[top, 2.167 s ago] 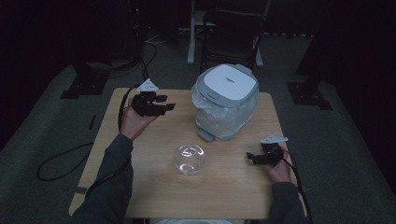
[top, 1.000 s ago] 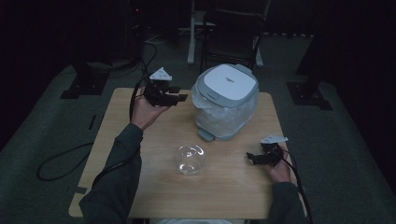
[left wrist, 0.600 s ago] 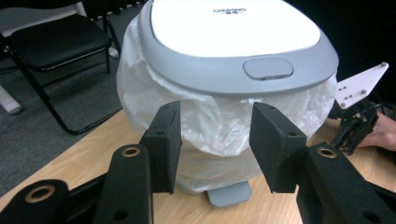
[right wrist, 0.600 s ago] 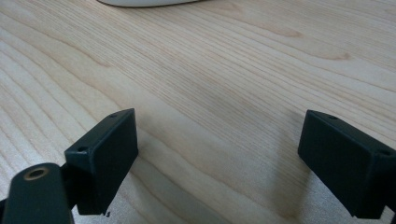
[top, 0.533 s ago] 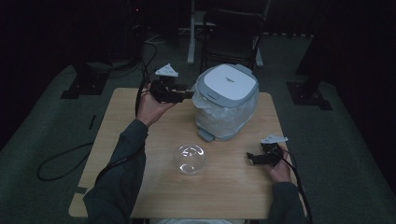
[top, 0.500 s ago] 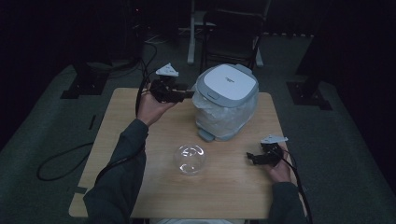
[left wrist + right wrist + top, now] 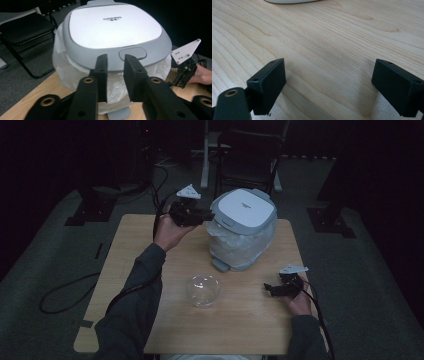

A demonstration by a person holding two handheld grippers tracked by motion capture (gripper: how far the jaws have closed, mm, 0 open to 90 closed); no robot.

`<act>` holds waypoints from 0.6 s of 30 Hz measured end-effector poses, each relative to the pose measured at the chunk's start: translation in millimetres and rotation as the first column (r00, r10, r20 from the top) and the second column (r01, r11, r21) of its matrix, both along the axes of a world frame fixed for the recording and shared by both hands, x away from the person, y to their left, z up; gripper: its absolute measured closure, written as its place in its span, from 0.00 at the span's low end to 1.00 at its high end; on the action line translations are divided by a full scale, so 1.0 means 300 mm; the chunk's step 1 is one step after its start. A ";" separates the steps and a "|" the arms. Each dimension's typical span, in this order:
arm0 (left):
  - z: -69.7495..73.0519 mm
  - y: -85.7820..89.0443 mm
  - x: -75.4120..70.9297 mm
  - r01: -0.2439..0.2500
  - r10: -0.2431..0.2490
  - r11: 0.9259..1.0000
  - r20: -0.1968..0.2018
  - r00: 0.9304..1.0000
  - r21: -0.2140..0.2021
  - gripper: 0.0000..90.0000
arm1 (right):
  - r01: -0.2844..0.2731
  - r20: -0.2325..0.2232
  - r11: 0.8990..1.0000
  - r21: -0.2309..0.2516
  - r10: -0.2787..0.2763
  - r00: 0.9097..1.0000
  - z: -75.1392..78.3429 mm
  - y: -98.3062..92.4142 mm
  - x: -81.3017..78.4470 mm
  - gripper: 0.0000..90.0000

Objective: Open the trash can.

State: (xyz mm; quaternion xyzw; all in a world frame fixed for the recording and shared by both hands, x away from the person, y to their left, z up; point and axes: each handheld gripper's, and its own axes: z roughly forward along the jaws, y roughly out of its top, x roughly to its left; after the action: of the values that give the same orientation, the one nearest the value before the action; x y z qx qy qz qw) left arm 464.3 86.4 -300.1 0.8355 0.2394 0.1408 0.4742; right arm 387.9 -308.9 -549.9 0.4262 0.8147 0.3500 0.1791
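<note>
A grey-and-white cooker [image 7: 245, 210] stands at the back of the wooden table [image 7: 150, 245], its body wrapped in a clear plastic bag [image 7: 235, 245]. My left gripper [image 7: 207, 216] hovers at the lid's left edge. In the left gripper view its jaws [image 7: 115, 60] point at the lid's release button [image 7: 132, 53]. They have just been closing to a narrow gap, with nothing between them. My right gripper [image 7: 267, 289] rests at the table's right front. In the right gripper view its jaws [image 7: 329, 75] stand wide open over bare wood.
A clear glass bowl [image 7: 203, 290] sits in the front middle of the table. A dark chair [image 7: 250, 150] stands behind the table, and cables [image 7: 65, 290] trail on the floor at the left. The cooker's foot tab [image 7: 221, 265] sticks out toward the bowl.
My left gripper has travelled right and slightly up from the table's back left to the cooker's lid. The right gripper, bowl and cooker have kept their places.
</note>
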 end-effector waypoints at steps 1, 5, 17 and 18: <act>-0.001 -0.007 0.000 -0.002 0.002 1.000 -0.001 1.000 0.005 0.86 | 0.000 0.000 1.000 0.000 0.000 1.000 0.000 0.000 0.000 0.12; -0.003 -0.029 0.002 -0.006 0.006 1.000 -0.005 1.000 0.002 0.94 | 0.000 0.000 1.000 0.000 0.000 1.000 0.000 0.000 0.000 0.12; -0.012 -0.079 0.006 0.004 -0.004 1.000 -0.011 1.000 -0.003 1.00 | 0.000 0.000 1.000 0.000 0.000 1.000 0.000 0.000 0.000 0.12; -0.012 -0.085 0.007 0.004 -0.004 1.000 -0.010 1.000 -0.001 1.00 | -0.001 0.000 1.000 0.000 0.001 1.000 0.000 0.000 0.000 0.12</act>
State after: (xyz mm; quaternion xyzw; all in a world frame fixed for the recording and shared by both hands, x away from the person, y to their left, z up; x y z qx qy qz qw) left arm 466.5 60.8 -303.6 0.8363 0.2403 0.1356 0.4737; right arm 387.9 -308.9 -549.9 0.4260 0.8149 0.3500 0.1790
